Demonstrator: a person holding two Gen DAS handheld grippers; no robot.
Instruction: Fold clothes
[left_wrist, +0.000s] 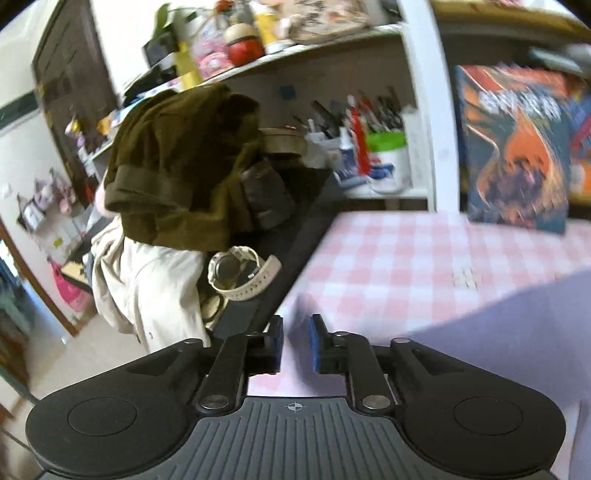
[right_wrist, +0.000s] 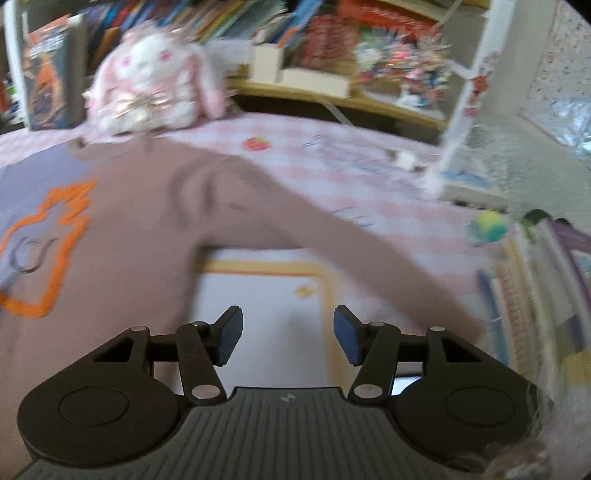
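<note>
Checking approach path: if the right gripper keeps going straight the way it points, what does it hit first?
Probably the white board directly ahead of the open right gripper, then the sleeve of the mauve shirt lying across its far edge. The frame is blurred, so depth is uncertain.

Ahead of the right gripper (right_wrist: 288, 334) a sweater (right_wrist: 140, 221) lies flat on the table (right_wrist: 332, 147), its sleeve (right_wrist: 369, 258) running right across a board (right_wrist: 266, 295) just before the fingers. A plush rabbit (right_wrist: 147, 81) sits beyond. Ahead-left of the left gripper (left_wrist: 295, 343), clothes (left_wrist: 177, 166) are heaped over a watch (left_wrist: 240, 273); a book (left_wrist: 517, 147) stands ahead-right.
</note>
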